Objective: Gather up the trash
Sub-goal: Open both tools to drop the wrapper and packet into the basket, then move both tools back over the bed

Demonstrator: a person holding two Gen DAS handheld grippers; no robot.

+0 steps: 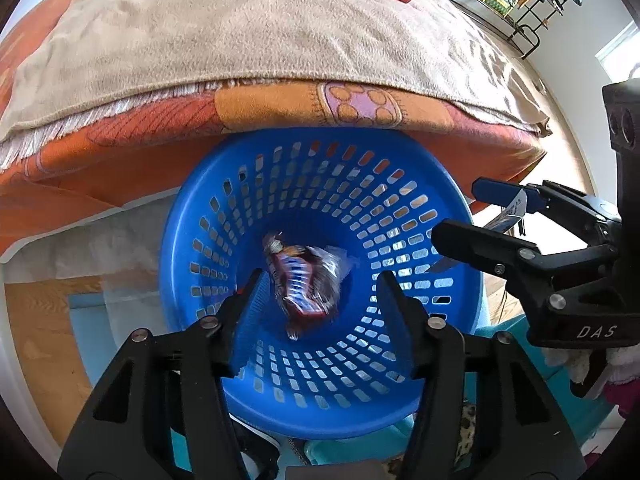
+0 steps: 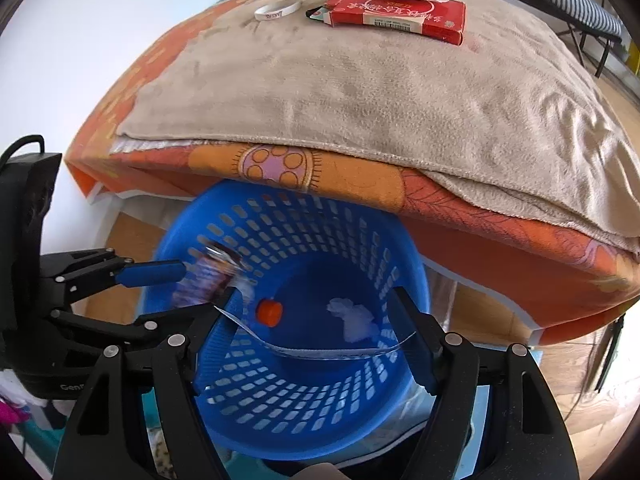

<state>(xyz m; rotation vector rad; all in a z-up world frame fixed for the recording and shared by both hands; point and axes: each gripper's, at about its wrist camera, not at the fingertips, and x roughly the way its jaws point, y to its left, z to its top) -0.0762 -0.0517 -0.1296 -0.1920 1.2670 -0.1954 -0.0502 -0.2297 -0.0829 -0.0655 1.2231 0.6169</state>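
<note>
Both grippers were spread apart above the blue basket (image 2: 280,432): left gripper (image 1: 320,300), right gripper (image 2: 320,320). A blurred wrapper (image 1: 304,284) was in its mouth, unclamped; an orange cap (image 2: 269,312) and white scrap (image 2: 354,320) lay inside. Beyond, a red box (image 2: 400,18) lay on the blanket (image 2: 360,92).

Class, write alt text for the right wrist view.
An open right gripper hangs over a blue basket holding an orange cap and white scrap. A blurred wrapper is beside the left gripper.
</note>
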